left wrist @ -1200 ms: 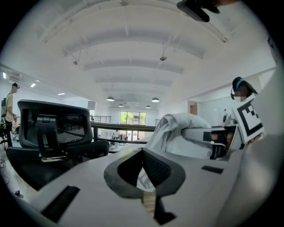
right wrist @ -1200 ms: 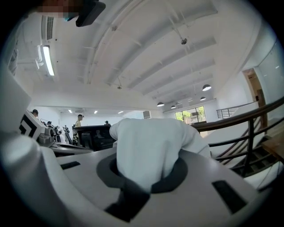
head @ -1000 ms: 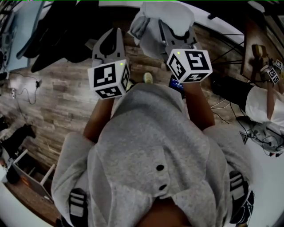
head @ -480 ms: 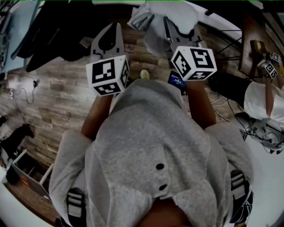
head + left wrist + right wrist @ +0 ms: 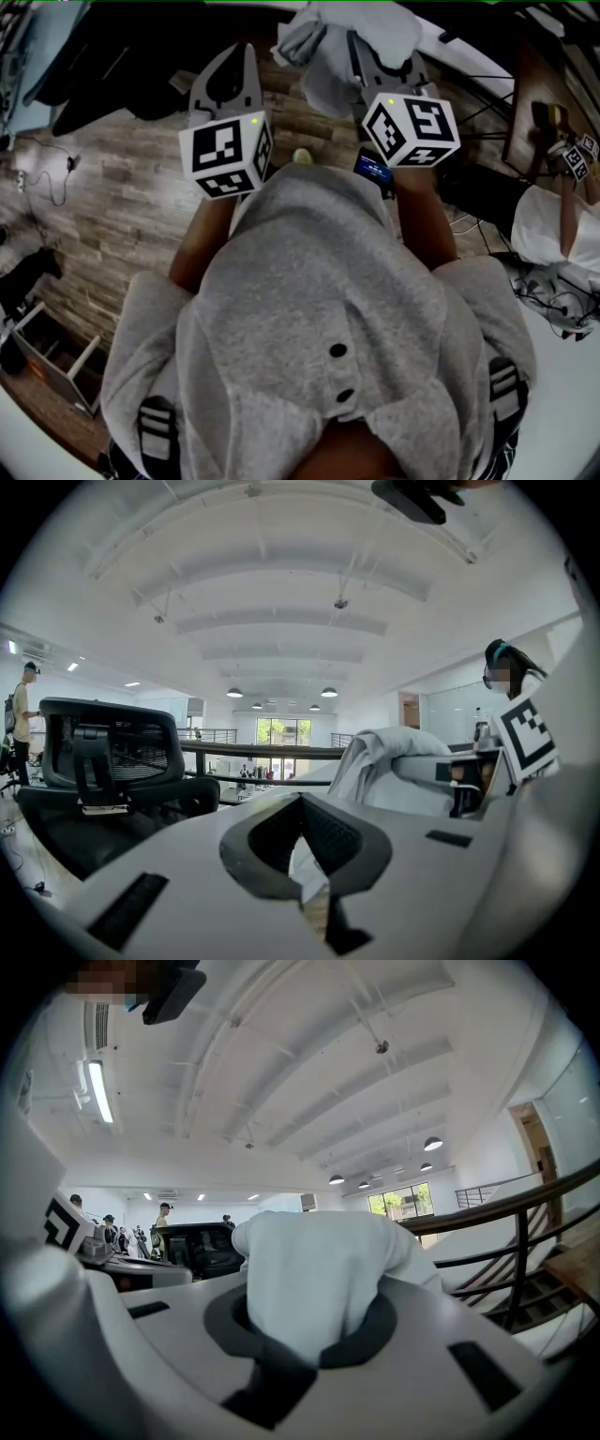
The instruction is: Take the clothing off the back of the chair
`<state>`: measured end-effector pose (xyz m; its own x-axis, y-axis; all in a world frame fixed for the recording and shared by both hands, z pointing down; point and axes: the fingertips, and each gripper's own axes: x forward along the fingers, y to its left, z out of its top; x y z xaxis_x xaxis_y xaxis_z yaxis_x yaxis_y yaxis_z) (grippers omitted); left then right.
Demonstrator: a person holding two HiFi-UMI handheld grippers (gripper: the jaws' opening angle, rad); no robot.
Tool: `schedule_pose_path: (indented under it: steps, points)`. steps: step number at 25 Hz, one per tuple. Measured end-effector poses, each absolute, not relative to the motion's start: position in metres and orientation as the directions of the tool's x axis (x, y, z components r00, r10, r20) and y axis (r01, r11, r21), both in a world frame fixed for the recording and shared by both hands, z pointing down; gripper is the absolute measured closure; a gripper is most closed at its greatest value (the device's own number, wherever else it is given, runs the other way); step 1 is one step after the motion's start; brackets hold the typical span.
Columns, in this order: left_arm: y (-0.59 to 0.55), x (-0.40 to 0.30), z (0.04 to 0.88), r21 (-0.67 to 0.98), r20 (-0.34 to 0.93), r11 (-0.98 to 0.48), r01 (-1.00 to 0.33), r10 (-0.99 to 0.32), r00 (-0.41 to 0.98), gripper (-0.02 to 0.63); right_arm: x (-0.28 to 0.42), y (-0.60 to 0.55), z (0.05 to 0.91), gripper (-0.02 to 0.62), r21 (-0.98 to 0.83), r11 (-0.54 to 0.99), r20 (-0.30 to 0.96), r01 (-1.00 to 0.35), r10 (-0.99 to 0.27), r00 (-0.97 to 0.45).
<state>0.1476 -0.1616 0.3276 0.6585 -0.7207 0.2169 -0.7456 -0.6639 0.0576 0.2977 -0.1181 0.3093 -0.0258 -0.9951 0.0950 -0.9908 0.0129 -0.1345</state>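
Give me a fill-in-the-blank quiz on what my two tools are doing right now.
The right tool is shut on the ___. The left tool holds ___. In the left gripper view, a black ___ stands at the left.
Missing words: clothing; nothing; chair.

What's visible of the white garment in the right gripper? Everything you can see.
The white garment looks like soft, plain, light cloth, bunched and creased. The right gripper is shut on a fold of it, and the cloth bulges past the jaws in a rounded wad. In the head view it hangs crumpled ahead of that gripper, with a loose fold spilling to the left. No collar, sleeve or print can be made out. The left gripper is apart from it; nothing else visibly touches it.
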Motion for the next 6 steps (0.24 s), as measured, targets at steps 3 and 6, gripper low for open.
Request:
schedule_pose_path:
  steps: [3, 6]
  points:
    - [-0.154, 0.142, 0.329, 0.055, 0.212, -0.659, -0.750, -0.727, 0.654, 0.597, 0.292, -0.112, 0.311, 0.506, -0.133, 0.020, 0.089, -0.991, -0.995, -0.032]
    - [-0.153, 0.131, 0.326, 0.054, 0.207, -0.651, -0.757, -0.734, 0.646, 0.596, 0.282, -0.112, 0.307, 0.506, -0.126, 0.032, 0.084, -0.992, -0.996, -0.043]
